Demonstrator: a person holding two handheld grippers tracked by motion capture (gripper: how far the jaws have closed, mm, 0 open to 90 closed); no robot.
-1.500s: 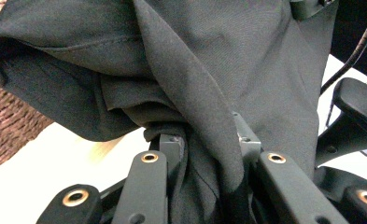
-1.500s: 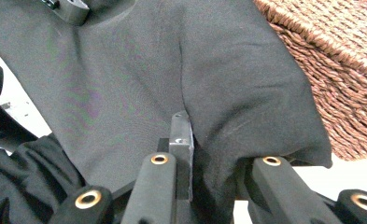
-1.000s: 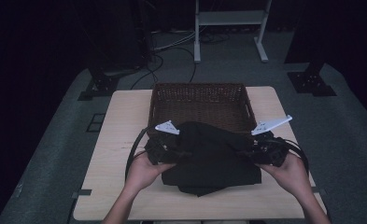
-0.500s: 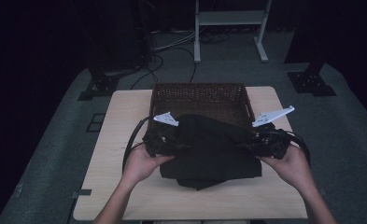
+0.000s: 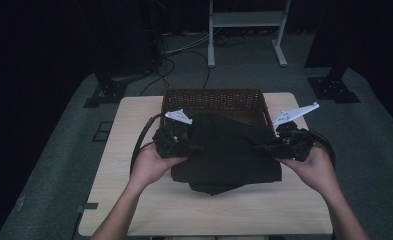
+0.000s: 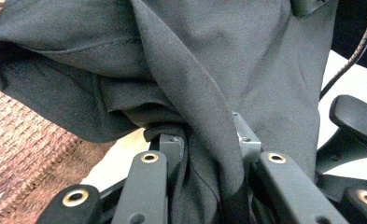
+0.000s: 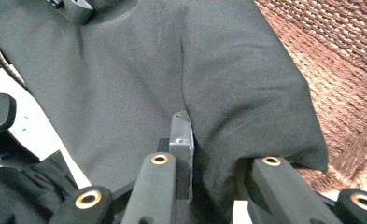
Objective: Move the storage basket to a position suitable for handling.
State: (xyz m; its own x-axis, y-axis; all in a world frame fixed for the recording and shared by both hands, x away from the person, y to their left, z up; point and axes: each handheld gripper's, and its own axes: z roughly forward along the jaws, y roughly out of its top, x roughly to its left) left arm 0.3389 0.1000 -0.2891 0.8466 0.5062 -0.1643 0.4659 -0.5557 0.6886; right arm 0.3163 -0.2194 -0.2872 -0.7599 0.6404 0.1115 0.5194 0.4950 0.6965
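A big light wooden surface (image 5: pixel 134 200) sits in a dark room. At its far side stands a brown woven basket (image 5: pixel 211 97). Just in front of the basket, and partly over its near edge, is a folded black cloth (image 5: pixel 229 152). The person holds it up at both sides. The left gripper (image 5: pixel 176 142) has its jaws closed tight on the left side of the cloth, and the right gripper (image 5: pixel 284 145) has its jaws closed tight on the right side. The cloth looks folded, so that part seems done. What looks left is to put it into the basket and let go. Nothing else is on the surface. The near wall of the basket is in the way, so the cloth likely has to go up over it. A loose bottom edge hangs down and could catch there.
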